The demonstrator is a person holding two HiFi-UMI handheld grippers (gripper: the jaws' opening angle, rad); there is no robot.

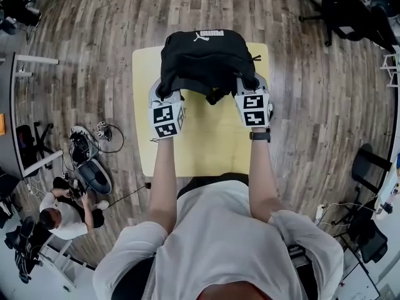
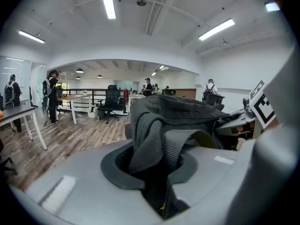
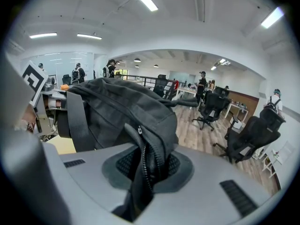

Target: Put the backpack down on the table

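Observation:
A black backpack (image 1: 203, 58) with a white logo hangs over the far half of the yellow table (image 1: 206, 145), held from both sides. My left gripper (image 1: 166, 94) is shut on its left side; in the left gripper view the jaws (image 2: 157, 172) pinch a grey webbing strap and a fold of fabric of the backpack (image 2: 183, 109). My right gripper (image 1: 247, 87) is shut on the right side; in the right gripper view it (image 3: 143, 172) clamps a zippered fold of the backpack (image 3: 117, 102). I cannot tell whether the bag's bottom touches the table.
The table's near half is bare yellow. Wooden floor surrounds it. A person (image 1: 62, 214) crouches at the lower left beside bags (image 1: 87, 161) and cables. A dark desk (image 1: 9, 111) stands at the left, and office chairs (image 1: 347, 11) at the upper right.

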